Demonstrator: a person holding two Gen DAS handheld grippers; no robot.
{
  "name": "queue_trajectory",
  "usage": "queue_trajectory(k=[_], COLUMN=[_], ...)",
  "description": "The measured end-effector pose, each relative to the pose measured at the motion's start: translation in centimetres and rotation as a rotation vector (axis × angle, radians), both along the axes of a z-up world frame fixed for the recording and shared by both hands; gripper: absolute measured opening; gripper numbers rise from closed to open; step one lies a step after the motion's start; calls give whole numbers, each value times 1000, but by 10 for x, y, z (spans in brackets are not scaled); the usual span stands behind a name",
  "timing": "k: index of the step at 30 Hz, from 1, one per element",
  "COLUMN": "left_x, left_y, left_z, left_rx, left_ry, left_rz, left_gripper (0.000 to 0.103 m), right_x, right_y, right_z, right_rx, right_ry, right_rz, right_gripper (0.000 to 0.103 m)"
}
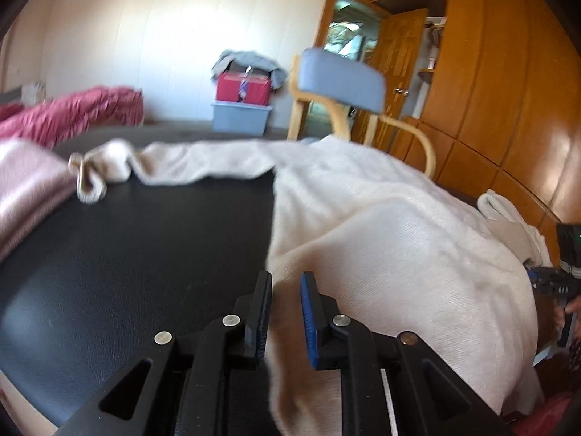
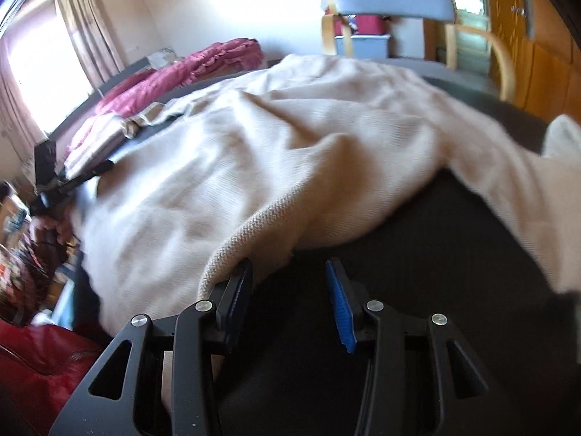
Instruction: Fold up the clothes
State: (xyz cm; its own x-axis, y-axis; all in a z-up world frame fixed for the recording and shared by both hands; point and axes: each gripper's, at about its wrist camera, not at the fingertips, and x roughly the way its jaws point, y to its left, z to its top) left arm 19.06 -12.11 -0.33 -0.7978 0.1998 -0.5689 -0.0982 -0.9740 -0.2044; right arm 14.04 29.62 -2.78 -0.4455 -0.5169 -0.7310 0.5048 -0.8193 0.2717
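A cream knit sweater [image 1: 381,225] lies spread on the black table [image 1: 145,254], one sleeve [image 1: 203,163] stretched to the left. My left gripper [image 1: 287,279] stands over the sweater's left edge. A fold of cloth runs between its fingers, and the pads show a gap on both sides. In the right wrist view the sweater [image 2: 272,152] fills the middle. My right gripper [image 2: 290,265] is open over bare table [image 2: 435,254], and the ribbed hem [image 2: 232,250] rests against the outside of its left finger. Each gripper shows in the other's view, the right [image 1: 566,276] and the left [image 2: 61,181].
A folded pink cloth [image 1: 25,181] and a crimson ruffled cloth [image 1: 72,112] sit at the table's far left. Behind the table stand a blue-backed wooden chair [image 1: 341,80], stacked boxes [image 1: 243,109] and a wooden wardrobe [image 1: 508,91]. Something red [image 2: 36,356] lies below the table's near edge.
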Motion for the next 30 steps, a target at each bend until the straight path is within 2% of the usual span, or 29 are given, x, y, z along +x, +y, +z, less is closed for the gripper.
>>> queue_trajectory(k=[4, 6, 10, 12, 15, 17, 19, 23, 27, 30], left_x=[-8, -12, -13, -9, -3, -4, -8, -19, -20, -18], left_y=[10, 14, 20, 25, 33, 38, 41, 43, 38, 40], left_z=[3, 2, 1, 3, 5, 4, 1, -15, -27, -26], left_rx=[9, 21, 49, 37, 16, 0, -13, -50, -24, -12], left_ry=[-5, -10, -12, 0, 22, 24, 13, -42, -70, -57], left_rz=[-35, -44, -58, -71, -100, -114, -118, -95, -108, -134], left_gripper=[16, 16, 16, 16, 16, 16, 16, 16, 16, 16], right_x=[-9, -16, -39, -56, -77, -88, -94, -93, -65, -44], right_y=[-14, -32, -76, -96, -112, -125, -139, -134, -80, -48], right_z=[17, 26, 28, 24, 25, 23, 17, 22, 52, 52], right_rx=[-90, -76, 28, 71, 62, 46, 74, 32, -35, -13], right_ry=[-11, 12, 30, 2, -27, -48, -52, -21, 73, 6], right_rz=[48, 93, 144, 118, 56, 69, 66, 50, -4, 44], right_gripper=[45, 45, 45, 45, 45, 45, 45, 45, 45, 51])
